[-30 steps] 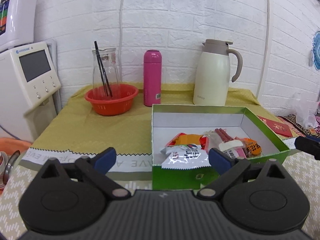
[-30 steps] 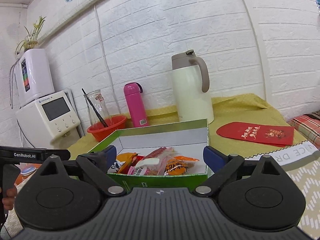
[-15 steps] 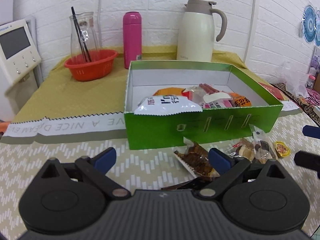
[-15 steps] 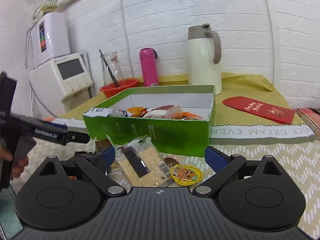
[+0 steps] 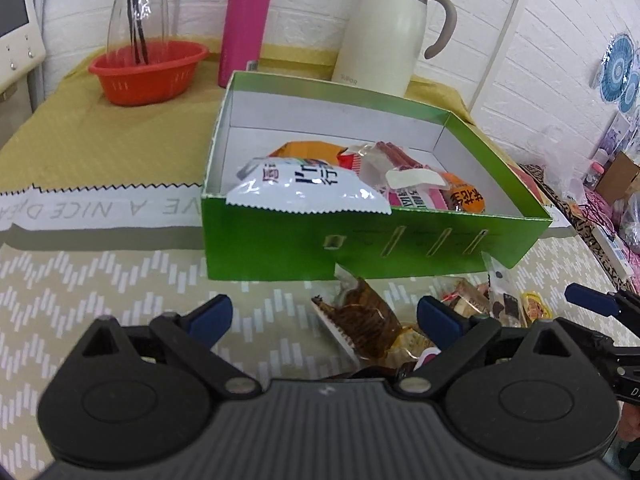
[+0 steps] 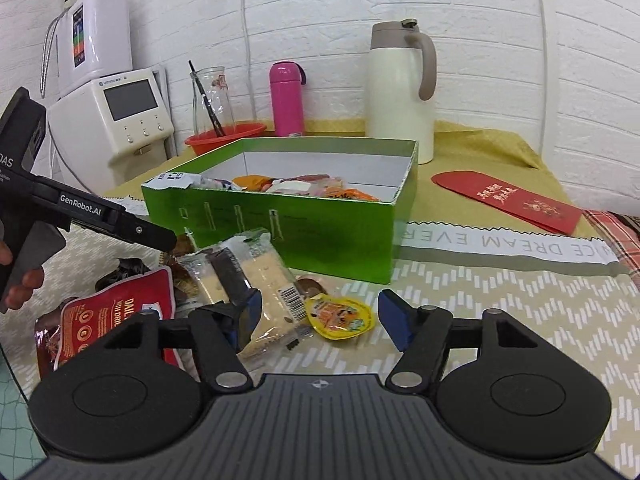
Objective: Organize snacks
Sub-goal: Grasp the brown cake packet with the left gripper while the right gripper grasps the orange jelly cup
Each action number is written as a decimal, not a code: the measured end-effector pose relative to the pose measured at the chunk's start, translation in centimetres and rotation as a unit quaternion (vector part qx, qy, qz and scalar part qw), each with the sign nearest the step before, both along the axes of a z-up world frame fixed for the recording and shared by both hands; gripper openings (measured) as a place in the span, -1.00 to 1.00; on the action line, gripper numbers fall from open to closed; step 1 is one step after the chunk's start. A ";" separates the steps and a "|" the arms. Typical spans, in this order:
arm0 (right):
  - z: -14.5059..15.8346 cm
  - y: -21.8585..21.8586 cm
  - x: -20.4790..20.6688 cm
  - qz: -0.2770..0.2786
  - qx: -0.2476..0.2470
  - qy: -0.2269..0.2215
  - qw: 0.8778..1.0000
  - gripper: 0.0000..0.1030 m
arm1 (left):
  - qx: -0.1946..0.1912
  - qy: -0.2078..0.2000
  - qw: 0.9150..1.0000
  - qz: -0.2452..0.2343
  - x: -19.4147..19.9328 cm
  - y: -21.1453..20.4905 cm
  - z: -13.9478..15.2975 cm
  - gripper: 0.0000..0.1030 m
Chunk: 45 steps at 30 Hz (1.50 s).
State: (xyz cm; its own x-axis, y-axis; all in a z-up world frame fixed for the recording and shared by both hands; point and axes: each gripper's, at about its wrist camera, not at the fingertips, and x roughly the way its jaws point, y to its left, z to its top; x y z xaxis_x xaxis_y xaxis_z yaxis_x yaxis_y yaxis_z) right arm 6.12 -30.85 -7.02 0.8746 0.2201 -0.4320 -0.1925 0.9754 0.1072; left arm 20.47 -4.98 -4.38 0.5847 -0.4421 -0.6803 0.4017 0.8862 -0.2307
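I hold my right gripper (image 6: 316, 314) spread and empty just above the flat yellow foil-lidded jelly cup (image 6: 339, 317), lying between its fingers on the surface, nearer than my released left gripper (image 5: 323, 316).

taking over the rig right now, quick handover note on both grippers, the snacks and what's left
Left gripper: open, empty, low over the brown snack packet in front of the green box.
Right gripper: open, empty, around the cracker packet and the yellow jelly cup.
Done: several snacks already lie in the box, a white bag hanging over its front edge.
Left: the loose pile on the mat before the box, including a red pouch, must go in.
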 end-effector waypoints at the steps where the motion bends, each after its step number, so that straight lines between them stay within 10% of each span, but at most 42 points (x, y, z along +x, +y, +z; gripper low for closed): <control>1: -0.1 -0.1 0.1 -0.002 -0.008 0.004 1.000 1.00 | 0.004 0.005 1.000 -0.003 0.2 -0.3 -0.2 0.90; 12: -1.6 0.2 3.5 0.026 -0.059 0.061 0.996 1.00 | 0.057 -0.022 0.998 -0.030 -0.5 -3.4 -1.5 0.87; 15: -1.6 0.0 4.0 0.044 -0.051 0.062 0.996 1.00 | 0.056 -0.037 0.997 -0.036 -0.9 -3.5 -1.5 0.61; 19: -1.4 1.0 3.3 0.068 -0.068 0.051 0.994 0.38 | 0.063 -0.054 0.996 -0.029 -1.2 -3.7 -1.3 0.04; 25: -1.0 2.4 1.5 0.026 -0.112 0.044 0.992 0.24 | 0.049 -0.062 0.997 -0.009 -1.8 -2.2 -1.3 0.02; 35: 2.5 4.4 -3.1 -0.006 -0.046 -0.032 0.998 0.23 | 0.002 -0.089 0.994 0.067 -2.6 3.6 0.9 -0.10; 45: 2.8 7.3 -4.5 0.016 -0.028 -0.030 0.999 0.28 | -0.084 0.066 0.992 0.066 -0.3 5.0 -0.6 0.30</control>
